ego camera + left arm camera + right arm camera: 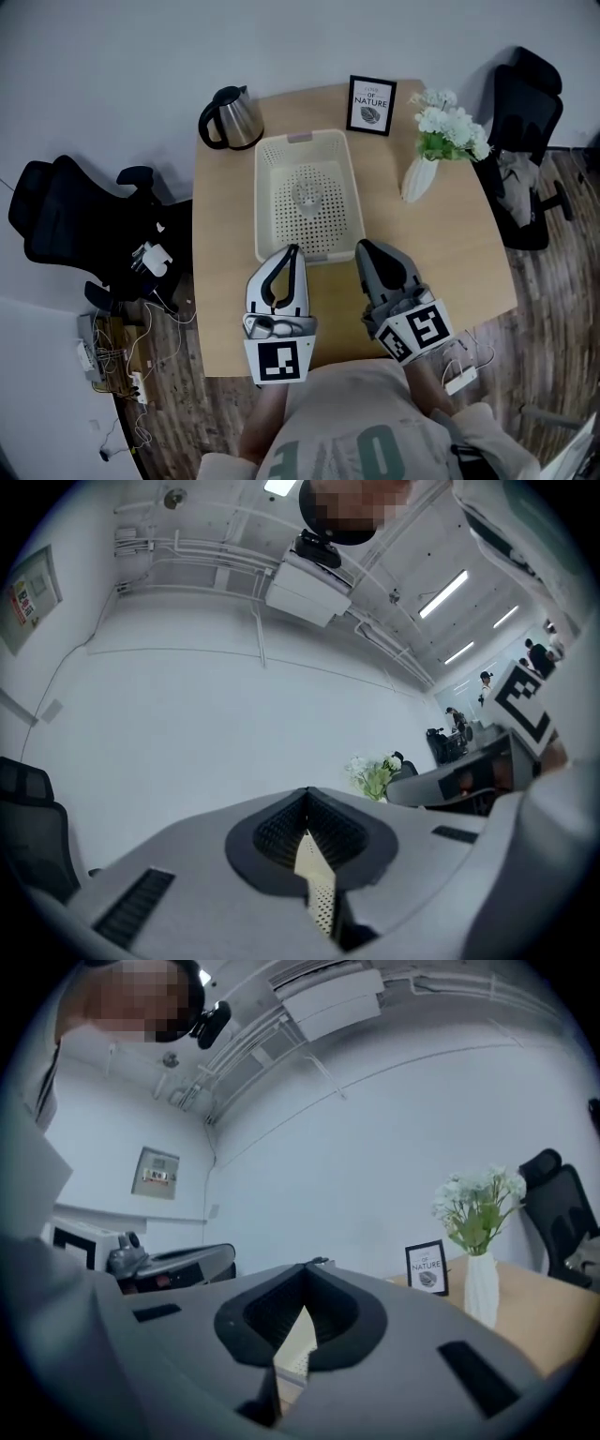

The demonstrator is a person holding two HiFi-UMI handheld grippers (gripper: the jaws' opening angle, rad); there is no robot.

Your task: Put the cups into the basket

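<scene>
My left gripper (292,250) has a pale, whitish shell with black lining along the inner faces of its two fingers, and the left marker cube (277,361) carries a black-and-white square pattern on a white face. My right gripper (365,247) looks darker grey, and the right marker cube (419,330) is printed in bold black squares. Up close, each set of jaws is matte grey with dark ribbed pads (277,832) and narrow black slots (134,907). I wear a light beige T-shirt (328,403) with large green lettering
</scene>
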